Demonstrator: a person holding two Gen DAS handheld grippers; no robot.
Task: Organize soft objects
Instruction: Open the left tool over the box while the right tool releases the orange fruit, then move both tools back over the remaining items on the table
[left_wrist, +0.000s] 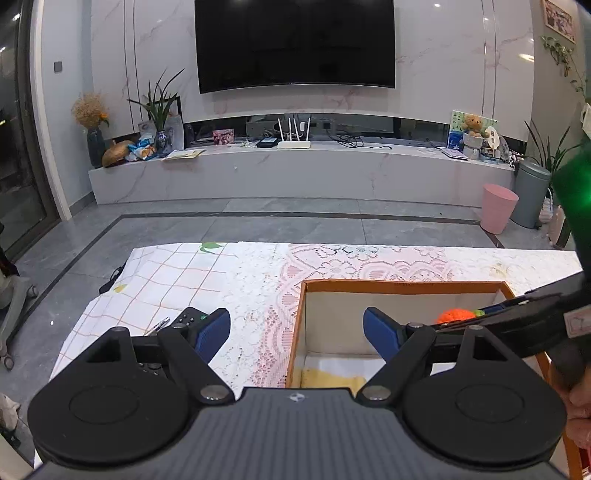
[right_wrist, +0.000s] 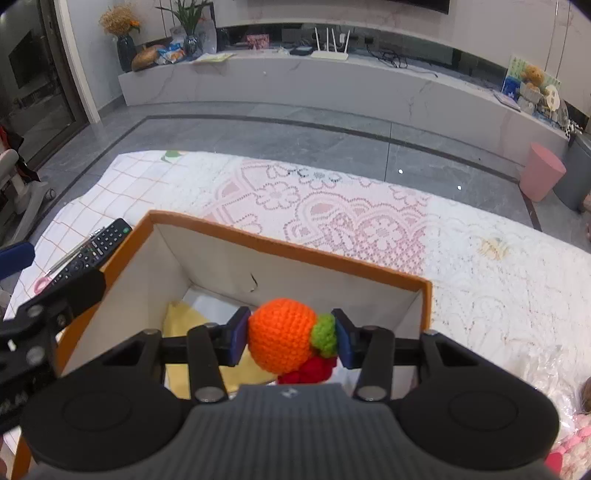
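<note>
My right gripper (right_wrist: 290, 341) is shut on an orange crocheted fruit (right_wrist: 280, 334) with a green top and holds it over the open orange-rimmed box (right_wrist: 288, 245). A red crocheted piece (right_wrist: 306, 373) shows just below the fruit. A yellow item (right_wrist: 181, 317) lies on the box floor. My left gripper (left_wrist: 297, 332) is open and empty, its fingers straddling the box's left wall (left_wrist: 295, 325). In the left wrist view the orange fruit (left_wrist: 454, 316) shows inside the box beside the right gripper's arm.
The box stands on a table with a lace cloth (right_wrist: 369, 221). A black remote (right_wrist: 92, 251) and a pen lie left of the box. A pink soft item (right_wrist: 576, 443) lies at the right. Pink bin (left_wrist: 498, 208) and grey bin stand on the floor.
</note>
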